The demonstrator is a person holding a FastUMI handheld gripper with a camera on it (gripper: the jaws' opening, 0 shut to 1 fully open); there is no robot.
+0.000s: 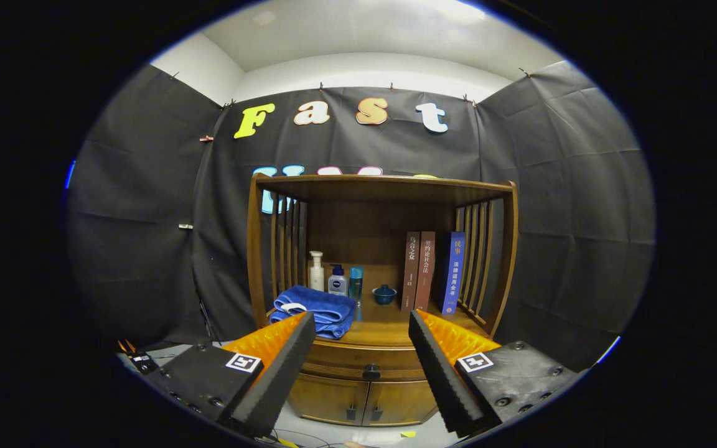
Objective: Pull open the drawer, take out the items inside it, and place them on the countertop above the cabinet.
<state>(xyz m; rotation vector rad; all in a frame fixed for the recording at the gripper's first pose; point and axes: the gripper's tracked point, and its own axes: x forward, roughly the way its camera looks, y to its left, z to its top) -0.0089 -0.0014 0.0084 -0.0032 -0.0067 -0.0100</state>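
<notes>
We hold tongs (361, 348) apart, drawer knob (371, 372) between them, drawer (358, 359) shut. On desk (389, 323): one towel (315, 309), three bottles (336, 275), one bowl (384, 294), three books (430, 272).

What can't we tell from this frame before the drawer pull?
- Drawer contents: gripper view, the drawer is shut, so its front hides whatever is inside.
- Cabinet sides: hidden behind the fingers of the open gripper.
- Towel near edge: partly covered by one fingertip.
- Bottles at the back: too small to identify.
</notes>
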